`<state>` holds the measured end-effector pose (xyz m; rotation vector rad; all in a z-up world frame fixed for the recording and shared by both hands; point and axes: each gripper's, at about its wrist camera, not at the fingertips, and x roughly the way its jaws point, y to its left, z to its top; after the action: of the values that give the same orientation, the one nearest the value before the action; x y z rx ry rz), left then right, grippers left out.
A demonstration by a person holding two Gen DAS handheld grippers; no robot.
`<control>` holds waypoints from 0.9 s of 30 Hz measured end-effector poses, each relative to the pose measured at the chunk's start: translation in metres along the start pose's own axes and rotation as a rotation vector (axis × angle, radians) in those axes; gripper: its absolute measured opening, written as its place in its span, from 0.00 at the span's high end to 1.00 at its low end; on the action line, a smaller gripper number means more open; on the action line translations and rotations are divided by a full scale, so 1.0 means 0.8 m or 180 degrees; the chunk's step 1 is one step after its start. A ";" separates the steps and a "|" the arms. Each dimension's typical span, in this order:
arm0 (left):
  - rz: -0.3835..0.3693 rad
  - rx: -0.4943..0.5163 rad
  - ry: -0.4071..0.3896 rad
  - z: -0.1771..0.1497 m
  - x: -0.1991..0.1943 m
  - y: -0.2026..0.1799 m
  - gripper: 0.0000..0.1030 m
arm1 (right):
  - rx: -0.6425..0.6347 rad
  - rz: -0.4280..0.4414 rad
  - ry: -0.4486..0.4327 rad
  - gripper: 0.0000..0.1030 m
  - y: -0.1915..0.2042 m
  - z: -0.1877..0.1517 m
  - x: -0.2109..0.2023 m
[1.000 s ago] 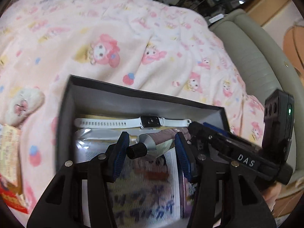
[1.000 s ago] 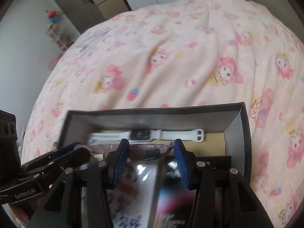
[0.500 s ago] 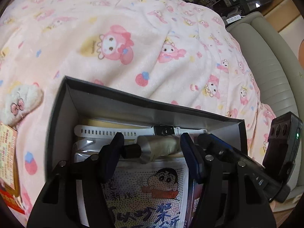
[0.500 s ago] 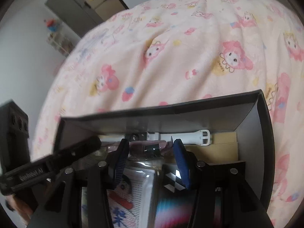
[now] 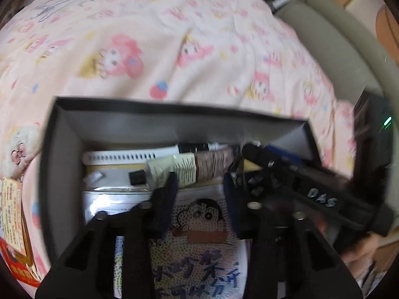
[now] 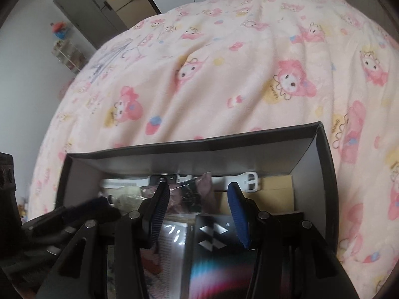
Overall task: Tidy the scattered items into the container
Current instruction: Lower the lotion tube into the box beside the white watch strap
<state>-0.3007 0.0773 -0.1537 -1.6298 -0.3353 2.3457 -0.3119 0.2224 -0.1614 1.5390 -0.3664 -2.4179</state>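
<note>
A black open box [image 5: 174,107] lies on the pink blanket. Inside are a white watch [image 5: 119,155], a cream and brown tube [image 5: 184,169] with a black cap, and a cartoon packet [image 5: 199,224]. My left gripper [image 5: 199,184] hangs over the box, its jaws closing with nothing between them; the tube lies just past its tips. My right gripper [image 6: 198,196] stands open over the same box [image 6: 199,147], above a black carton [image 6: 212,234]. A pink foil packet [image 6: 197,191] lies beyond its tips, untouched. The watch [image 6: 249,180] rests along the far wall.
The cartoon-print blanket [image 5: 174,49] spreads all around the box. A small plush toy [image 5: 20,149] and an orange-red packet [image 5: 15,224] lie left of the box. A beige padded seat [image 5: 336,37] stands at the right. Cabinets [image 6: 74,7] and a cardboard box [image 6: 124,5] stand far off.
The left gripper let go of the tube, which now lies in the box, then narrowed its jaws and shifted over the box. The right gripper barely moved.
</note>
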 end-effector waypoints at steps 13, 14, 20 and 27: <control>0.0017 -0.0513 -0.0027 0.014 -0.009 0.036 0.82 | -0.0219 -0.0215 0.0175 0.56 0.008 -0.003 0.019; 0.0010 -0.0496 -0.0032 0.014 -0.012 0.037 0.82 | -0.0223 -0.0174 0.0196 0.56 0.008 -0.003 0.019; 0.0090 -0.0436 -0.0016 0.014 -0.015 0.039 0.70 | -0.0391 0.0024 0.0325 0.56 0.024 -0.008 0.035; -0.0024 -0.0452 -0.0038 0.006 -0.015 0.045 0.70 | -0.0349 0.0569 0.0313 0.57 0.028 -0.008 0.024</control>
<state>-0.3040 0.0390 -0.1540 -1.6735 -0.5206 2.3756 -0.3124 0.1942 -0.1729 1.5032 -0.3308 -2.1809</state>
